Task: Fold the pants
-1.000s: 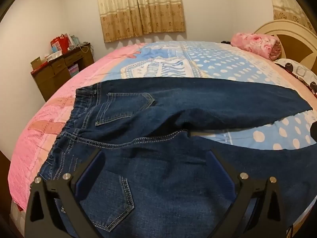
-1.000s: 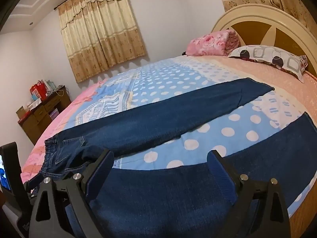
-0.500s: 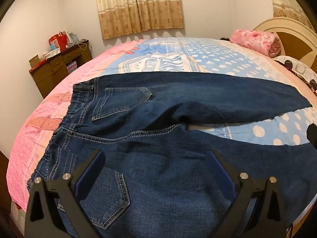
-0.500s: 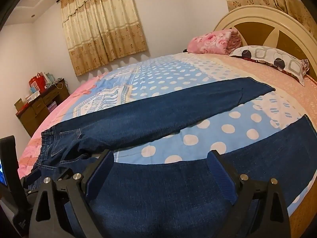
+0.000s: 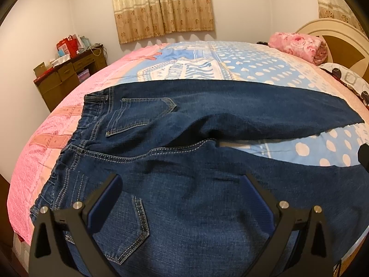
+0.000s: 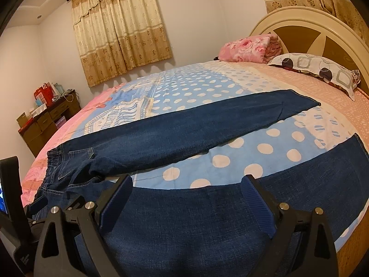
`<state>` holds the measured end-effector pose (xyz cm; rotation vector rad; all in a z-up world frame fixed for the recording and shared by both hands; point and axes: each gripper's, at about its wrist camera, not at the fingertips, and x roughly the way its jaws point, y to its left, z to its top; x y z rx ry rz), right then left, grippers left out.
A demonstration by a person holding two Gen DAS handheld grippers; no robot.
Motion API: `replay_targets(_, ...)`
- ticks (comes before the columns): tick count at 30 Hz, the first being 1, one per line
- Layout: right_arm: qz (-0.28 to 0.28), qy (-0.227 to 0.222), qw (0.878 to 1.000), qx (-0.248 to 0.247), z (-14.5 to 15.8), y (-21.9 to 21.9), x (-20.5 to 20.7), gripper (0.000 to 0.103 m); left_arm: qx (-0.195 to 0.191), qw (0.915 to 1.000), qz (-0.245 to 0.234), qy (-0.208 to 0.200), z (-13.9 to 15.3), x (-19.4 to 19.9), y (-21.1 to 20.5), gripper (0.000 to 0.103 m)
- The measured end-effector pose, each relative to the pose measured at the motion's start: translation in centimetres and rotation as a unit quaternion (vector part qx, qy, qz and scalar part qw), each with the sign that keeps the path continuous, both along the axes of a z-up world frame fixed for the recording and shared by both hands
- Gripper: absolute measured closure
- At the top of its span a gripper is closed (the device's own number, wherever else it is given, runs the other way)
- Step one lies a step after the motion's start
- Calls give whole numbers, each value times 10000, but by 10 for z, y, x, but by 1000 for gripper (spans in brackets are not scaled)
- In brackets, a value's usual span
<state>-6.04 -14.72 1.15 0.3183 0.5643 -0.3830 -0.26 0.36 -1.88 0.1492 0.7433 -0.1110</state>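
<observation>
While both grippers' fingers gape empty, the jeans' near edge is cut off.

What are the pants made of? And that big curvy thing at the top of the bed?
The pants look like denim: dark blue woven cloth with a faded, matte surface and pale contrast stitching around the back pockets and seams. The headboard looks like painted wood, smooth cream frame with brown inset panels; it could also be a coated board, the pictures cannot settle that.
</observation>
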Motion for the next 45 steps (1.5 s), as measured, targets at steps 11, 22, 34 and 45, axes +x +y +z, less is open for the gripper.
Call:
replay_targets(11,2,-12,10000,-8,0,1,0,7,3,10000,-3,-2,-1,-1,0,0)
replay_targets(22,2,-10,10000,-6,-1,1,-1,7,37,10000,-5,-3,-1,-3,-1,0)
replay_targets(34,70,14,10000,-55,2,5,3,7,33,10000,9,4,-1,-3,-2,0)
replay_targets(45,99,28,9999,-70,2,7,6,7,19,10000,18,25,0,0,2,0)
